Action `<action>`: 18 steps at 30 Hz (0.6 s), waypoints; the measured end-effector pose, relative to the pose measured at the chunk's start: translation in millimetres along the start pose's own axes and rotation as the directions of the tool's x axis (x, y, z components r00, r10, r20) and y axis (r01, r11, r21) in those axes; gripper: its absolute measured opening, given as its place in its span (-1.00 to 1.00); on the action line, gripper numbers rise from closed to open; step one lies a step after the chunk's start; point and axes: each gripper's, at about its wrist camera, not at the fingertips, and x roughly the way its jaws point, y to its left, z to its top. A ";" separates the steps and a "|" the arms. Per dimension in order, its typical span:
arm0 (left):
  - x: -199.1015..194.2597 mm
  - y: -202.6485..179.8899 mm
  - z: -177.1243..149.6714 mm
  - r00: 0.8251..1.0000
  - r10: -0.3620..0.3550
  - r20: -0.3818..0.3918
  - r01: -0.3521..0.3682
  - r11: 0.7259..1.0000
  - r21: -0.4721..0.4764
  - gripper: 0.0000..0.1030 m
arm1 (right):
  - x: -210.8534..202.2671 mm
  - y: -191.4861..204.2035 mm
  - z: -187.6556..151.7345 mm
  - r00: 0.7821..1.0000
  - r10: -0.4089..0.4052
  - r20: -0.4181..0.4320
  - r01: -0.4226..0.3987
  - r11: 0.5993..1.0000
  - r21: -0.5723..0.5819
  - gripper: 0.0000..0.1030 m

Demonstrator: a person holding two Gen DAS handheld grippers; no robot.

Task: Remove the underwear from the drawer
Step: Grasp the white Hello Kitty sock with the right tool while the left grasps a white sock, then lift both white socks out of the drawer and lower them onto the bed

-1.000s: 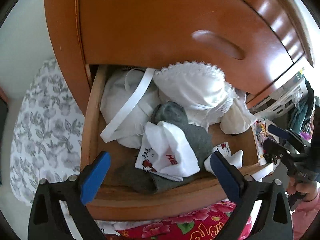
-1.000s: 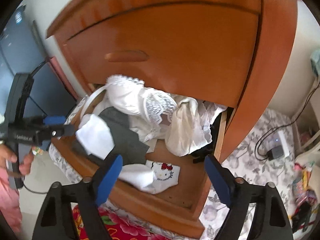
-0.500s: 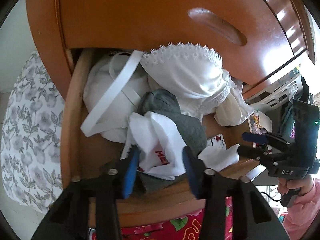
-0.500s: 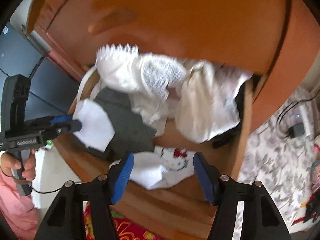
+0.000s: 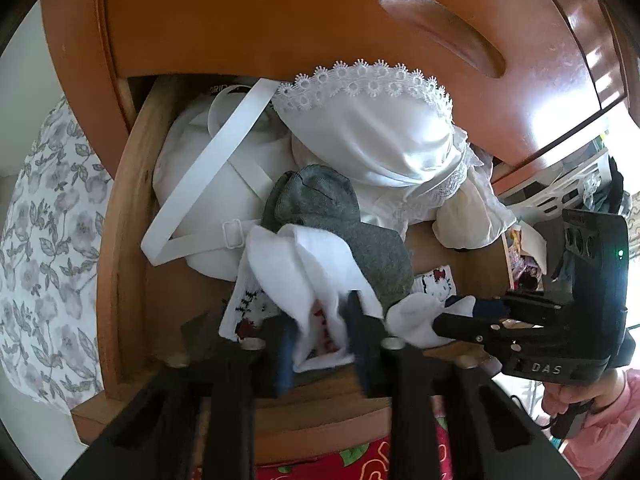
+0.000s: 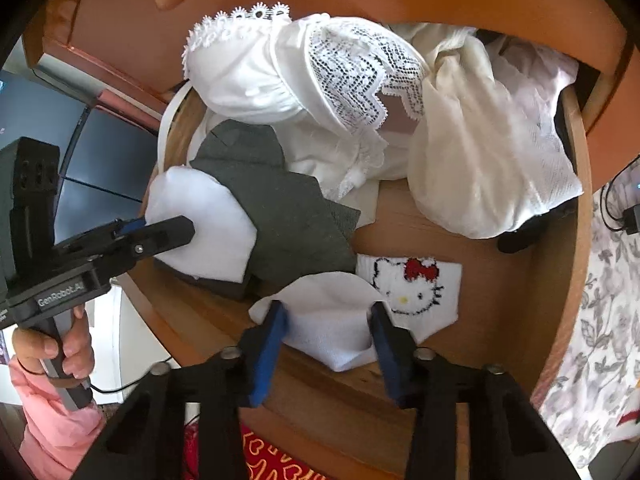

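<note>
My left tool (image 5: 320, 340) has its blue pads pinched on a fold of the white printed cotton underwear (image 5: 296, 280), which lies at the front of the open wooden drawer (image 5: 120, 240), just behind the front rail. My right tool (image 6: 328, 320) is partly closed around a white cartoon-cat cotton piece (image 6: 408, 292) near the same rail; its pads touch the cloth's edges, but I cannot tell whether it grips. Bare drawer floor lies to the right of that piece. A grey knit garment (image 6: 280, 208) overlaps the underwear from behind, hiding its far edge. Further back, a white lace-trimmed bra (image 5: 380, 132) and cream satin cloth (image 6: 472, 168) crowd under the closed upper drawer front (image 5: 280, 20).
</note>
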 end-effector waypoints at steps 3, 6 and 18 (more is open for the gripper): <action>-2.1 2.9 -4.8 1.000 -0.023 0.015 0.024 1.000 -0.014 -0.84 | 2.9 4.5 -3.6 1.000 0.007 0.023 -0.007 1.000 -0.002 -0.59; -8.1 2.8 -8.6 0.998 -0.042 0.044 0.043 0.999 -0.017 -0.87 | -4.2 4.9 -9.4 0.998 0.014 0.058 -0.013 1.000 -0.010 -0.69; -63.2 -12.2 -15.7 0.971 -0.084 0.224 0.082 0.996 0.017 -0.88 | -75.4 3.6 -28.3 0.960 0.070 0.271 -0.068 0.998 -0.018 -0.75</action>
